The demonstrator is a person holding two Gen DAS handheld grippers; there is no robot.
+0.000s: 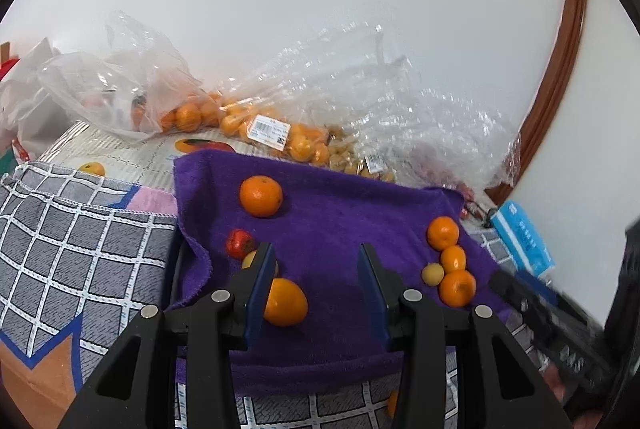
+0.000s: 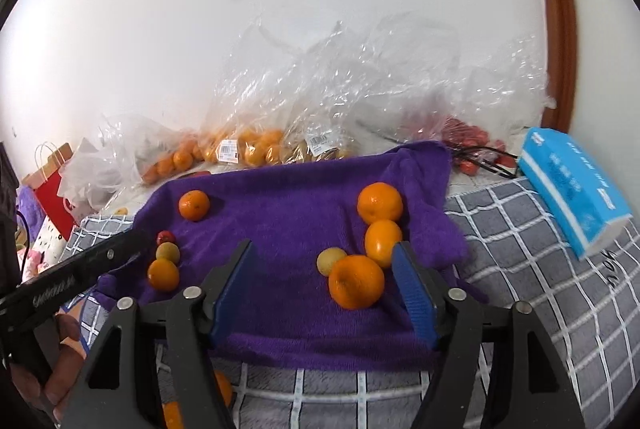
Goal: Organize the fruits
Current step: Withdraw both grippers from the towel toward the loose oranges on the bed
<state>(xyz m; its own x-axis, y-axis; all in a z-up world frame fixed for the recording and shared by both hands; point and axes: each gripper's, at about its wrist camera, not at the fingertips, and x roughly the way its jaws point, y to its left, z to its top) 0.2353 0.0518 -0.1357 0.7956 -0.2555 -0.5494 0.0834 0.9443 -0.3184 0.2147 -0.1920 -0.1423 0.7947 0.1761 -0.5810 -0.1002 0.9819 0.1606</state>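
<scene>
Purple towel (image 2: 280,197) covers my checked bed, and oranges sit on it in two small groups. My right gripper (image 2: 324,289) hangs open, holding nothing. I think sorting is underway; next I close on the nearest orange (image 2: 355,281).

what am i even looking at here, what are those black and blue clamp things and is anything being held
Those clamps are handheld grabbing tools, one in each of a person's hands, each with its own camera looking along its two fingers. One picture is from the left tool, the other from the right tool. Both are open and hold nothing. Below them a purple towel lies over a checked blanket, with loose oranges such as the nearest orange by the right tool, small yellowish fruits and a small red fruit. Bags of fruit sit behind.
</scene>
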